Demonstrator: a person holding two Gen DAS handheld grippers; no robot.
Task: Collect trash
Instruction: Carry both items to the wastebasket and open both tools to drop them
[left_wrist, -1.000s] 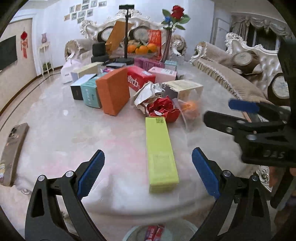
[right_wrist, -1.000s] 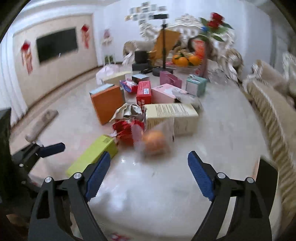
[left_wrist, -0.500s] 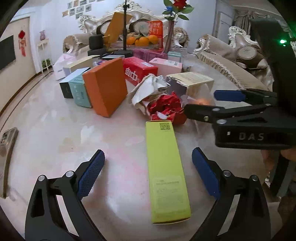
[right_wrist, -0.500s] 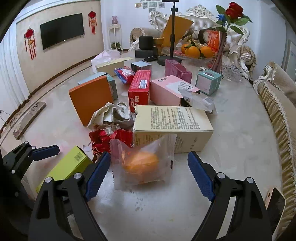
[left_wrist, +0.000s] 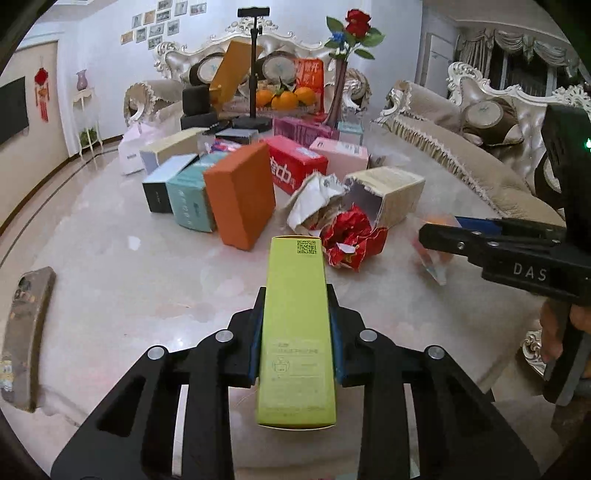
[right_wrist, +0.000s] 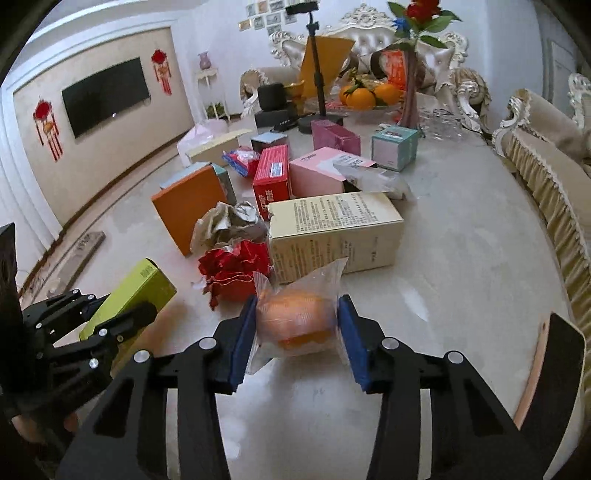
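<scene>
The left tool (left_wrist: 295, 332) has just clamped its blue pads onto the long yellow-green box (left_wrist: 295, 325) lying on the tabletop (left_wrist: 129, 288), while the right tool (right_wrist: 297, 332) has been closing and now squeezes the clear bag holding an orange (right_wrist: 299, 317) just ahead of it.

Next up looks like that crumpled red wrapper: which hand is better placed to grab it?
Neither is free: the left gripper clamps the yellow-green box, the right gripper the bagged orange. The red wrapper lies nearer the right.
</scene>
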